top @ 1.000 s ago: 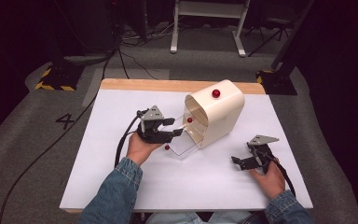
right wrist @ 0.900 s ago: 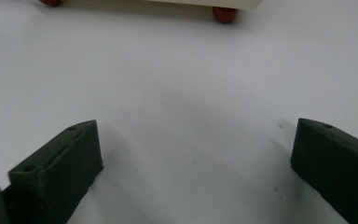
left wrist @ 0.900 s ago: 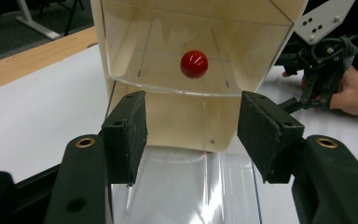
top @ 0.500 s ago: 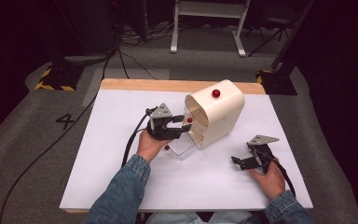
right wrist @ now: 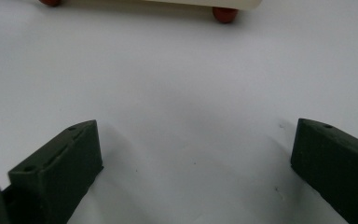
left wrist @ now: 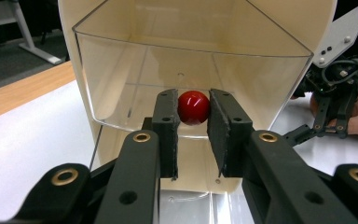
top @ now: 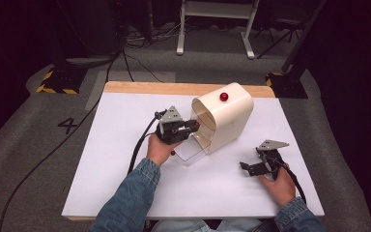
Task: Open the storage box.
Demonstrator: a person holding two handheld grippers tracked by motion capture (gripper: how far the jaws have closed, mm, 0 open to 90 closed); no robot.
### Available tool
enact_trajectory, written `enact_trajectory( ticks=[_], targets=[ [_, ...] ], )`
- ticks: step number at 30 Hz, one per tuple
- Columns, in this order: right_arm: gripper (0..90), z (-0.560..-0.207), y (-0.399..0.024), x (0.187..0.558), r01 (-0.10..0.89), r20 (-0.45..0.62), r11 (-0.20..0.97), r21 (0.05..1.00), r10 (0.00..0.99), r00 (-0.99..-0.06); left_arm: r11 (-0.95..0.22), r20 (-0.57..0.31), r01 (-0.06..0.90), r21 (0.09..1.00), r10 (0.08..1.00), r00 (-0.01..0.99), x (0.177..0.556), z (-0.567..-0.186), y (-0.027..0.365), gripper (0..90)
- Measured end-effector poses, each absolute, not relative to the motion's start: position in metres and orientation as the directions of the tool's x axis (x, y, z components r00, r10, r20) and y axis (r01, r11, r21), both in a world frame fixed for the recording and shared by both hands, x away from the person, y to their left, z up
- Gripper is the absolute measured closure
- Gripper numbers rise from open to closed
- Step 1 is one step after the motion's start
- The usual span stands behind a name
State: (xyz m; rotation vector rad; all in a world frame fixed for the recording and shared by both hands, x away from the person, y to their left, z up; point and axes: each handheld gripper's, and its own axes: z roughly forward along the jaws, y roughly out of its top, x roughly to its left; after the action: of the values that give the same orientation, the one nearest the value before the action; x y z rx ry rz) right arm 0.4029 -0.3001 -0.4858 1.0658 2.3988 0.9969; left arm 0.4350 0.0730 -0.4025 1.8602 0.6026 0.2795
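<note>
Left gripper (left wrist: 193,135) jaws have just been closing and now pinch the red knob (left wrist: 193,107) on the clear door (left wrist: 121,79) of the cream box (left wrist: 279,28).

A small, shiny red ball (left wrist: 193,107) is the knob of a clear door (left wrist: 135,74). The door fronts a cream box (top: 224,121) on the white table.

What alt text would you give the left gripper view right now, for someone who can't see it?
The left gripper has its two black jaws shut on a small red knob on the clear door of a cream bread-box-like container. At the right edge, a hand rests the other gripper on the white table.
</note>
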Motion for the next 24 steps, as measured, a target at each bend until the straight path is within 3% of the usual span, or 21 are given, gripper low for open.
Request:
enact_trajectory(
  ticks=[24],
  targets=[
    [1.8,-0.486,-0.300,0.403,0.512,-0.021,0.475,0.715,0.747,-0.665,-0.284,-0.072,0.266,0.921,0.549,0.833,0.403,-0.395,0.112,73.8]
  ],
)
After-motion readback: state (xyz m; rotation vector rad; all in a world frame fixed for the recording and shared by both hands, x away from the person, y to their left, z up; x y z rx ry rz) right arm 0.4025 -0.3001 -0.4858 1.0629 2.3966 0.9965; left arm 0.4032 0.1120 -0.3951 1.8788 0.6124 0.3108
